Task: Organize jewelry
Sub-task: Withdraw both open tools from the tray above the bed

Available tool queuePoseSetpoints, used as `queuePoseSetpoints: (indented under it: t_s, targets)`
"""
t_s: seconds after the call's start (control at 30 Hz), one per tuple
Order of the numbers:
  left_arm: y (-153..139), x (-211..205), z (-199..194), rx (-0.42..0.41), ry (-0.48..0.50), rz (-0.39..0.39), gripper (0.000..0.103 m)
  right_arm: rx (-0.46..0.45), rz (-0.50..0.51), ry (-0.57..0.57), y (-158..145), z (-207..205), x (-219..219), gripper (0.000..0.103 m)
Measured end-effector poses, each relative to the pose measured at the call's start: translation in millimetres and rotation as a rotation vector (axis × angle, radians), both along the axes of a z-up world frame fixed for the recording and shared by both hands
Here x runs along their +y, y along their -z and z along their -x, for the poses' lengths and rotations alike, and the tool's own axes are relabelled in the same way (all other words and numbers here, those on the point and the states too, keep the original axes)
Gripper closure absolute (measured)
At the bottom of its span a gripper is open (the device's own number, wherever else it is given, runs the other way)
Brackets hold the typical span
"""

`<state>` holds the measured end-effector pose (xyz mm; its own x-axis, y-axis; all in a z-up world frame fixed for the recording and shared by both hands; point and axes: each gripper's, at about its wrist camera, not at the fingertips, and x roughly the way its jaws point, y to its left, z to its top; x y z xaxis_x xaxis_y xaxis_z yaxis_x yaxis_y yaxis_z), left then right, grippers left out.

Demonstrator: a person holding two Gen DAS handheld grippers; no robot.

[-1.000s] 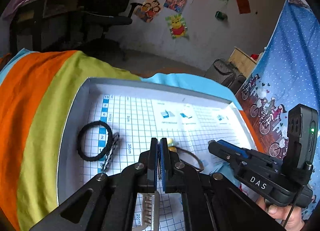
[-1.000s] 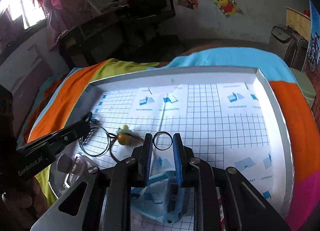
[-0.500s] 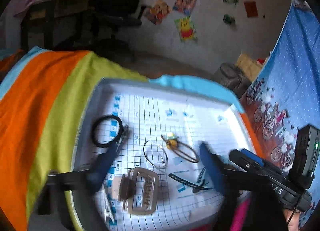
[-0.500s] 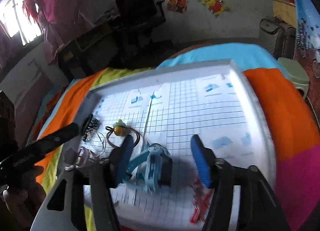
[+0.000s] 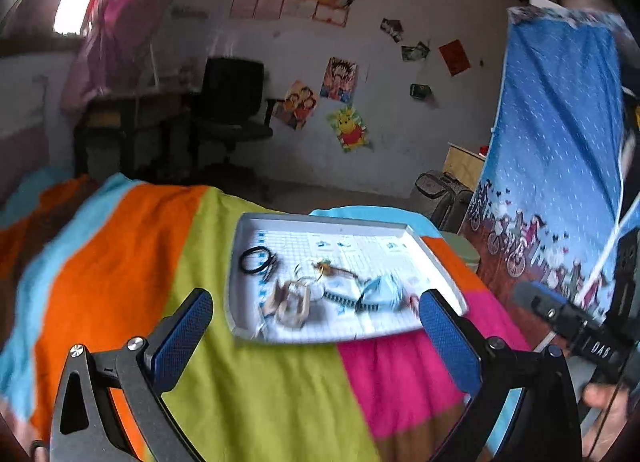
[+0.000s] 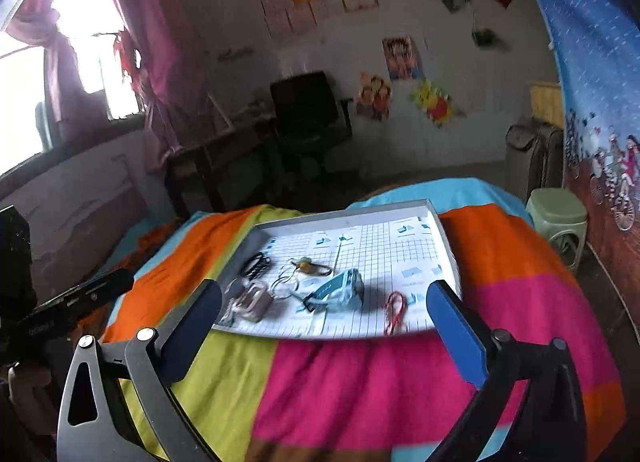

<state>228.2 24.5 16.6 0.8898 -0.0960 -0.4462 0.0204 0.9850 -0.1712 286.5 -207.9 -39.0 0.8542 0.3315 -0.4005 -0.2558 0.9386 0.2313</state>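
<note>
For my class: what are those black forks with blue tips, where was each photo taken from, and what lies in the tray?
They are hand-held grippers, one in each of a person's hands, each with a camera looking along its fingers. One photo comes from the left gripper, one from the right gripper. Both sets of jaws are opening with nothing between them. On the striped blanket sits a white tray holding a black band, a blue watch, a red clip and other blurred pieces.

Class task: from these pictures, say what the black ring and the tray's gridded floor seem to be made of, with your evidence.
Black round ring: probably elastic or rubber; matte, no glint, though blurred. Grey tray's white gridded floor: looks like printed paper or card; flat, matte, blue lines and small printed diagrams.
</note>
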Motion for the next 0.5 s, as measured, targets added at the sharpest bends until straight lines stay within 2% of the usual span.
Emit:
queuePoseSetpoints:
  t_s: [0.07,0.3,0.4,0.5]
  targets:
    - [0.4,-0.6,26.3,-0.008,-0.004,-0.026,0.0,-0.014,0.0,0.004,-1.0,23.1,-3.3,0.002]
    - [6.2,-0.2,85.7,0.004,-0.04,-0.045,0.0,-0.026,0.029,0.013,9.1,97.6,-6.1,0.002]
    - [9.7,0.1,104.0,-0.001,-0.072,-0.063,0.0,-0.031,0.032,0.005,11.4,117.5,-9.3,0.002]
    - [14.6,-1.2,114.7,0.005,-0.078,-0.073,0.0,-0.043,0.05,-0.013,9.4,120.6,-6.5,0.002]
